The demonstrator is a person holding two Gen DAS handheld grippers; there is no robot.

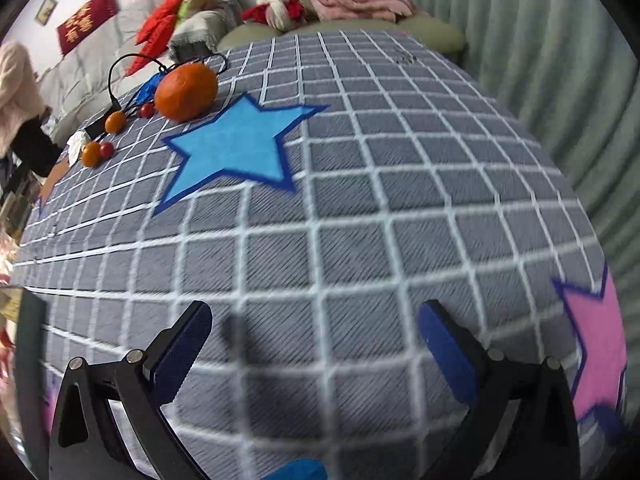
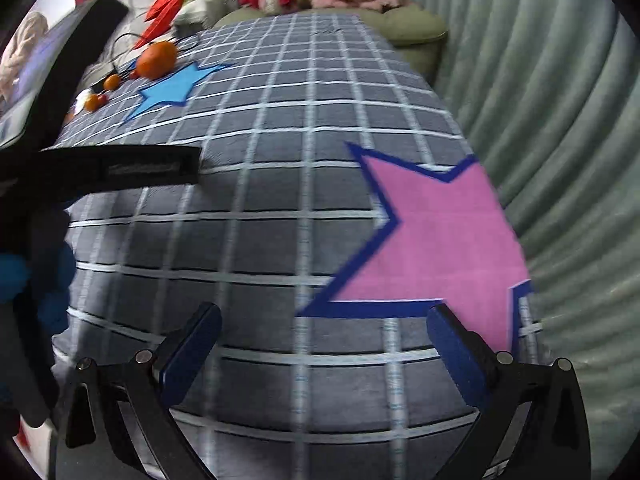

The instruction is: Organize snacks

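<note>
I judge this the approach, nothing picked yet; my left gripper (image 1: 316, 344) and right gripper (image 2: 324, 346) both hang released and empty over the near part of the surface (image 1: 360, 240); the snacks, a big orange (image 1: 186, 91) and small fruits (image 1: 115, 122), lie by its far left edge, well apart from me; next comes a long reach there; a black cable (image 1: 120, 68) loops beside them and may snag.

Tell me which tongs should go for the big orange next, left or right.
Left, probably. In the left wrist view the big orange looms larger, just past the blue star. Right wrist view shows it small and far, with the left tool between. Both the left tongs and right tongs are open and empty.
</note>
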